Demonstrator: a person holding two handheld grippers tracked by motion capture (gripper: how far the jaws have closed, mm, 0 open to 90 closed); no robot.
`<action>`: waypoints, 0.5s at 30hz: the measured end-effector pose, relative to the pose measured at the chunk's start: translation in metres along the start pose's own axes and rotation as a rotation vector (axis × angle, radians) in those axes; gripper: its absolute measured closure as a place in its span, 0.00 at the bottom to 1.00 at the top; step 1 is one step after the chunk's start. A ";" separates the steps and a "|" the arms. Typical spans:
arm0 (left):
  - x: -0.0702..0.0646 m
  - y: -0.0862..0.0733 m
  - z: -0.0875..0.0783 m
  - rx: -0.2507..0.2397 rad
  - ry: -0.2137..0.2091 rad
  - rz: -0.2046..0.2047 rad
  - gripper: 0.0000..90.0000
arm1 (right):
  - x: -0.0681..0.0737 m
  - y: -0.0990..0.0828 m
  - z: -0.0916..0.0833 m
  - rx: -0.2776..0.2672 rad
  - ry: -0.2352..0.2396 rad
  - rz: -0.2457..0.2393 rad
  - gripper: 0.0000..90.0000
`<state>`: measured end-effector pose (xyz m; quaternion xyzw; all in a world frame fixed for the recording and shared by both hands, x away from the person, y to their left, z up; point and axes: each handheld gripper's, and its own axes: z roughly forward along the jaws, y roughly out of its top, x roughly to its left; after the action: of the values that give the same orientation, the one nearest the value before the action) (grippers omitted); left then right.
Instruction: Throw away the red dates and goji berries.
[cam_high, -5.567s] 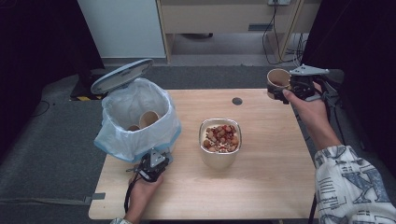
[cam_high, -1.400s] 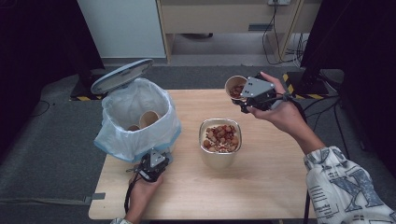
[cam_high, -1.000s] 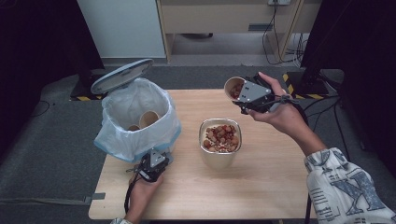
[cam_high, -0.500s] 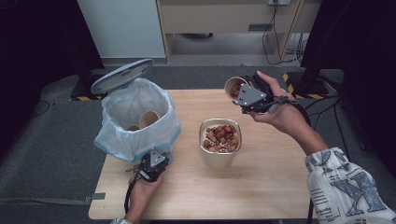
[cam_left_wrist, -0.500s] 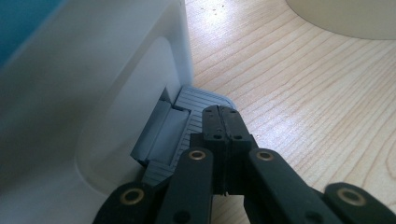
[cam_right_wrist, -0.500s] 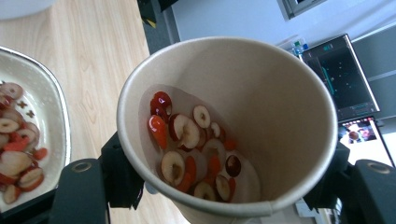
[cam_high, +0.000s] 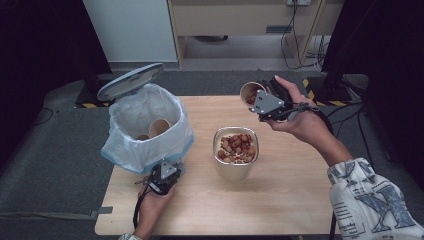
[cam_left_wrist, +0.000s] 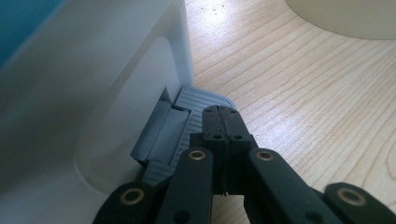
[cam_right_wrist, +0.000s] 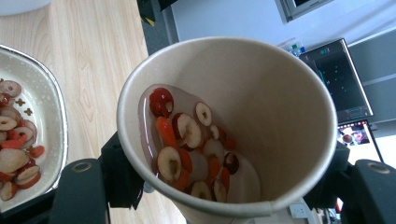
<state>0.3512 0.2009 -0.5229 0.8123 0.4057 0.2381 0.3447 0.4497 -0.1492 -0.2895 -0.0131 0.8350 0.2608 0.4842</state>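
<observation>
Right gripper (cam_high: 256, 100) of yours is clamped on the paper cup (cam_right_wrist: 229, 126), tipped on its side above the far part of the table (cam_high: 280, 200), its mouth facing left; red and pale fruit slices (cam_right_wrist: 189, 144) lie along its lower wall. The metal bowl (cam_high: 236, 152) already holding slices stands nearer you, not yet under the rim. Carry the cup over the bowl before tilting further, then roll your wrist slowly so the slices slide out together instead of spilling onto the wood. Your left gripper (cam_high: 162, 177), jaws fully closed with nothing between them, rests on the grey pedal (cam_left_wrist: 196, 109) of the lined bin (cam_high: 147, 125), whose lid (cam_high: 130, 81) stands raised; keep pressing down there.
</observation>
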 end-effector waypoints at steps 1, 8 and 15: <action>0.000 0.000 0.000 0.001 0.000 0.000 0.99 | 0.000 0.001 -0.001 0.003 -0.006 -0.013 0.33; 0.000 0.000 0.000 0.001 0.000 0.000 0.99 | 0.002 0.007 -0.003 0.023 -0.023 -0.088 0.33; 0.000 0.000 0.000 0.001 -0.001 -0.002 0.99 | 0.001 0.009 -0.005 0.025 -0.029 -0.111 0.33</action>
<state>0.3513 0.2011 -0.5228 0.8123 0.4063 0.2370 0.3447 0.4432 -0.1433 -0.2842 -0.0495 0.8290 0.2235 0.5102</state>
